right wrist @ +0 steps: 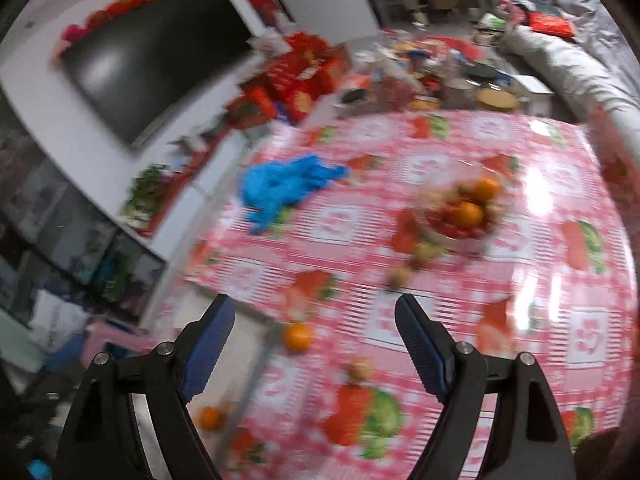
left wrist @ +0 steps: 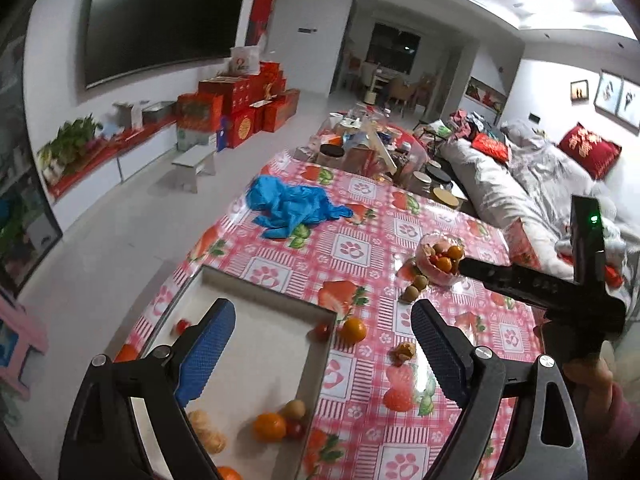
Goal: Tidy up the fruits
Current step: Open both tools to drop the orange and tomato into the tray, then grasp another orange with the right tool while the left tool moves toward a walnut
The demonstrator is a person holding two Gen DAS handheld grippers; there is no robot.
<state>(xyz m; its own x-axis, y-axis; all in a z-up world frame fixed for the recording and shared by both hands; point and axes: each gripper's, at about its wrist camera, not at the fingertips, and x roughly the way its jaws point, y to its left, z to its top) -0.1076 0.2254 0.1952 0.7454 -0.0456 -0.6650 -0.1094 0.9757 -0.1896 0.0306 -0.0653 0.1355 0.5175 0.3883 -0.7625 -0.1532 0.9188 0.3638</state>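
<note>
— Both grippers, left gripper (left wrist: 324, 344) and right gripper (right wrist: 316, 340), stand wide apart with nothing between them?

— Yes. One loose orange (left wrist: 353, 330) sits on the tablecloth (left wrist: 400, 236) just outside the tray (left wrist: 264, 288).

— Risk?

— I'd judge a hasty reach could knock it rolling off.

— Containers?

— Tray holds oranges and cherry tomatoes; the glass bowl (left wrist: 440, 258) holds mixed fruit, two kiwis beside it.

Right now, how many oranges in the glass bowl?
2 in the glass bowl: far orange at the back, near orange just in front of it. More may be hidden underneath.
</note>
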